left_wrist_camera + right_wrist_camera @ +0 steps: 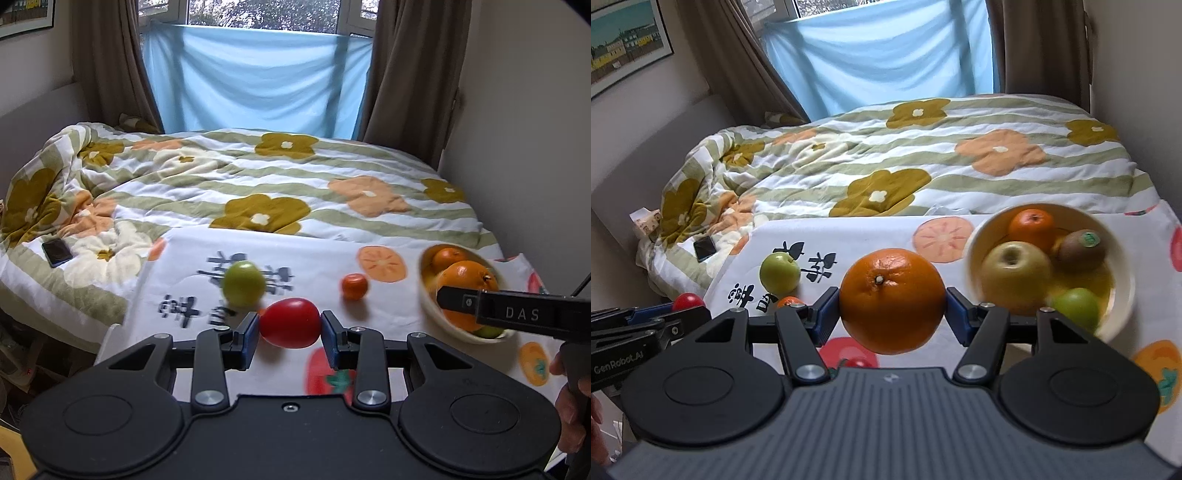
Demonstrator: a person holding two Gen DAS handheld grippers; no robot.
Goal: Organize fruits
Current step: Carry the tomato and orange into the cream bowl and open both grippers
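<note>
My left gripper (290, 330) is shut on a red tomato (290, 323), held above the printed cloth (321, 258). My right gripper (891, 312) is shut on a large orange (892, 300), held left of and near the cream bowl (1124, 291). The bowl holds a yellow apple (1015, 275), a small orange (1031, 225), a kiwi (1082, 249) and a green fruit (1075, 306). A green apple (243, 282) and a small mandarin (354, 286) lie loose on the cloth. In the left wrist view the orange (467, 291) sits over the bowl (430, 306).
The cloth lies on a bed with a flowered quilt (258, 177). A phone (56, 252) lies on the quilt at the left. Curtains and a blue sheet (255, 77) hang behind. A wall stands close on the right.
</note>
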